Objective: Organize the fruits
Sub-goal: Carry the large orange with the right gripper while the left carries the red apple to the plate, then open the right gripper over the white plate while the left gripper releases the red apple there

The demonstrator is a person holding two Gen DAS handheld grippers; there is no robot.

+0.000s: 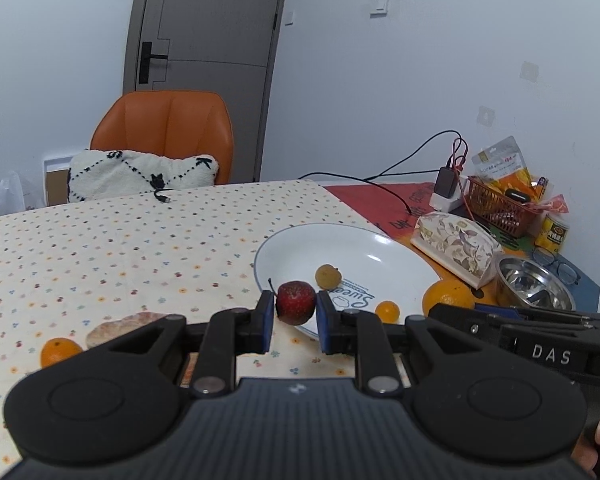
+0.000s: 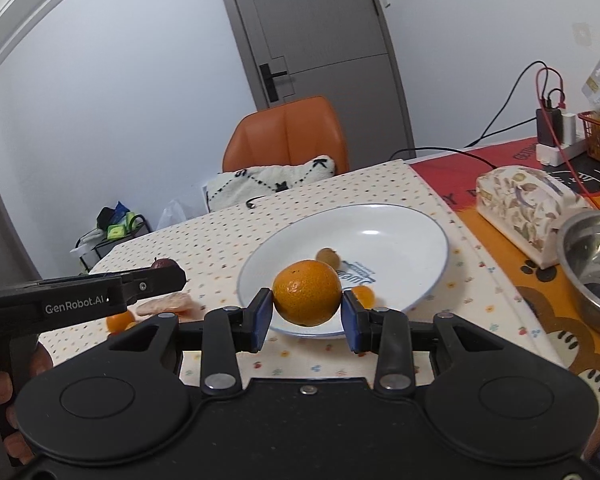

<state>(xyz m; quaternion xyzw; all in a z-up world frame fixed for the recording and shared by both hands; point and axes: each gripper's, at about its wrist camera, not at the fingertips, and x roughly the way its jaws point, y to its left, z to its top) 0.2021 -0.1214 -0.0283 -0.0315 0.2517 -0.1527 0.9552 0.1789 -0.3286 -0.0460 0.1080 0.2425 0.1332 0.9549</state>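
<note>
Left fingers (image 1: pixel 295 322) round red fruit (image 1: pixel 295 302), right fingers (image 2: pixel 306 316) round orange (image 2: pixel 307 293), white plate (image 2: pixel 400 220) just beyond.

Even, soft indoor light, fairly bright; shadows are faint. A small glare spot sits on the white plate (image 2: pixel 400 236). Both views are sharp, with fisheye bending and dark corners.

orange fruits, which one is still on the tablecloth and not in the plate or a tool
The small orange beside the pink shell-like piece. The large orange is gripped by the right tool; the tiny one lies in the plate.
</note>
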